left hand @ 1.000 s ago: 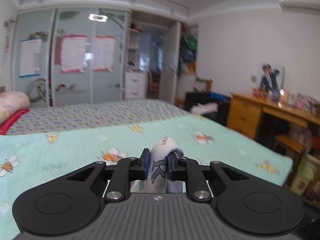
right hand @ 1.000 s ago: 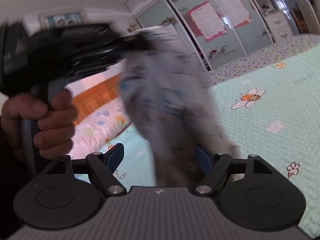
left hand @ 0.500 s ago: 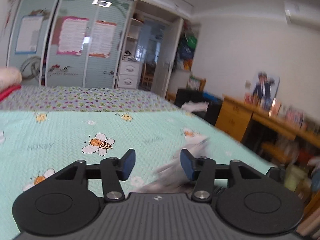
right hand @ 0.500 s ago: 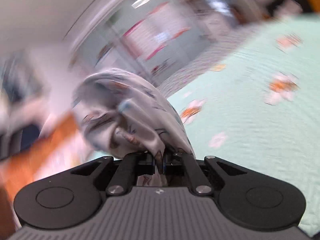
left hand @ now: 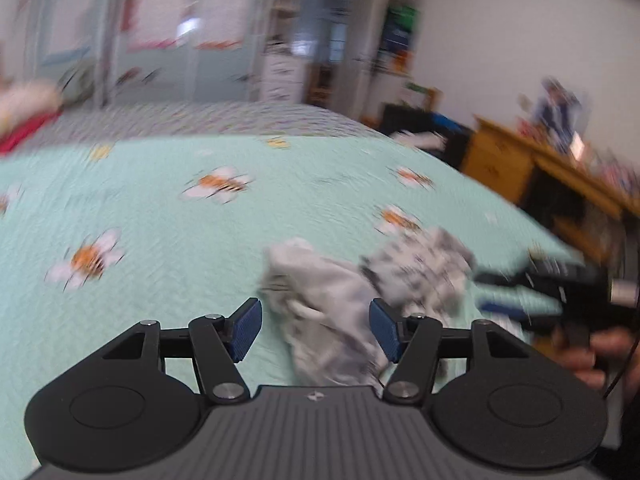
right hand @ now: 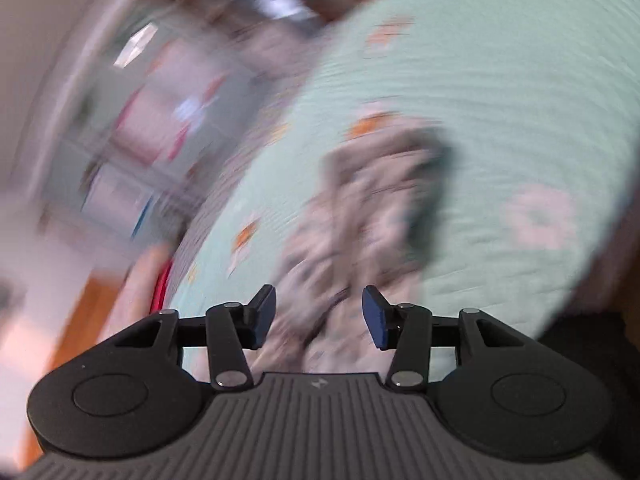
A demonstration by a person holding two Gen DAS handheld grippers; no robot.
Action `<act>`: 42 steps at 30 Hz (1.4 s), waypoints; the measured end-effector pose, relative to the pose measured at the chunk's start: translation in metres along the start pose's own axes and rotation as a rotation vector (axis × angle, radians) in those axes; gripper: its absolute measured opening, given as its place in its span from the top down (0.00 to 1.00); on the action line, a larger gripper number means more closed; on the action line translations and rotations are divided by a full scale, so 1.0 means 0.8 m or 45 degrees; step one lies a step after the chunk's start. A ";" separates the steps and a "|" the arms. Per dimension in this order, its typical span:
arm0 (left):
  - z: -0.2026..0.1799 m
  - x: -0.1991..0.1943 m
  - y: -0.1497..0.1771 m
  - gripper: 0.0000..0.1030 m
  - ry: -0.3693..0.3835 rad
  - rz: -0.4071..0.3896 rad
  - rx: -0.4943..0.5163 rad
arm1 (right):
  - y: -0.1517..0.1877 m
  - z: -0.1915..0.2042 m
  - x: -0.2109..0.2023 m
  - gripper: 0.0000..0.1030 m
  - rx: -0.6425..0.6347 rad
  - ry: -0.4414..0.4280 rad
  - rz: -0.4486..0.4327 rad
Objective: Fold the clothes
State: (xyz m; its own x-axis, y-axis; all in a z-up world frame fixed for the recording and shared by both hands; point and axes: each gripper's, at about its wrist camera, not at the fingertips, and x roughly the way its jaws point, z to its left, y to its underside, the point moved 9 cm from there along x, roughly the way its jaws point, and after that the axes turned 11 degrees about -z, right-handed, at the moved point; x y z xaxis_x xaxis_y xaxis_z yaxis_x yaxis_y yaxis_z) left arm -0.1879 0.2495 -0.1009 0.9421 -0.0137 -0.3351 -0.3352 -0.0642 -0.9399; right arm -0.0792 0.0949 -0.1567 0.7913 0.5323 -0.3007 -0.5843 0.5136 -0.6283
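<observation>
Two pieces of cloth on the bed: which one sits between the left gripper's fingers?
The plainer pale grey cloth, lying between the open left gripper. The black-speckled cloth lies farther right, toward the right gripper.

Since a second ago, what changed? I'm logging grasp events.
Both let go: the left gripper, then clamped on the grey garment, and the right gripper, shut on it half a second ago, stand open. The garment lies crumpled on the green bedspread, which stayed put.
</observation>
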 end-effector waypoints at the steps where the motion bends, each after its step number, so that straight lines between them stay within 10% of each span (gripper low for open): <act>1: -0.015 0.004 0.006 0.39 0.020 0.001 0.076 | 0.008 0.017 0.004 0.45 -0.100 -0.026 0.020; 10: -0.083 0.052 0.055 0.39 0.118 0.057 0.433 | 0.019 0.038 0.062 0.41 -0.057 -0.080 0.135; 15: -0.074 0.088 0.078 0.39 0.097 0.139 0.446 | 0.021 -0.007 0.116 0.36 0.181 0.104 0.203; 16: -0.071 0.096 0.084 0.39 0.089 0.162 0.439 | 0.022 -0.021 0.124 0.41 0.222 0.136 0.214; 18: -0.064 0.110 0.095 0.39 0.075 0.208 0.426 | 0.015 -0.046 0.124 0.86 0.280 0.188 0.182; 23: -0.059 0.095 0.070 0.40 0.109 0.135 0.343 | -0.046 -0.090 0.062 1.00 0.248 0.283 -0.093; 25: -0.066 0.088 0.053 0.40 0.147 0.062 0.362 | -0.073 -0.085 0.032 0.96 0.168 0.258 -0.166; 29: -0.087 0.111 0.048 0.40 0.139 0.043 0.523 | -0.039 -0.053 0.054 0.30 0.153 0.120 0.028; 33: -0.087 0.137 0.065 0.40 0.104 0.109 0.592 | 0.009 -0.045 0.107 0.30 0.199 0.144 0.177; 35: -0.086 0.137 0.070 0.40 0.104 0.126 0.599 | 0.025 -0.046 0.131 0.42 0.214 0.162 0.226; 38: -0.081 0.134 0.070 0.40 0.104 0.140 0.577 | 0.019 -0.056 0.144 0.91 0.240 0.160 0.209; 42: -0.079 0.127 0.058 0.40 0.114 0.103 0.535 | -0.048 -0.044 0.073 0.95 0.277 -0.016 -0.035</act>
State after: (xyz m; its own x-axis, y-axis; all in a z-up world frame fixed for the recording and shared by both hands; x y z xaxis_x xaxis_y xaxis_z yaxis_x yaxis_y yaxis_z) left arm -0.1069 0.1824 -0.1742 0.9034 -0.0900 -0.4194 -0.3650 0.3524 -0.8618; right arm -0.0045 0.0826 -0.1752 0.8061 0.5237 -0.2757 -0.5885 0.6604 -0.4664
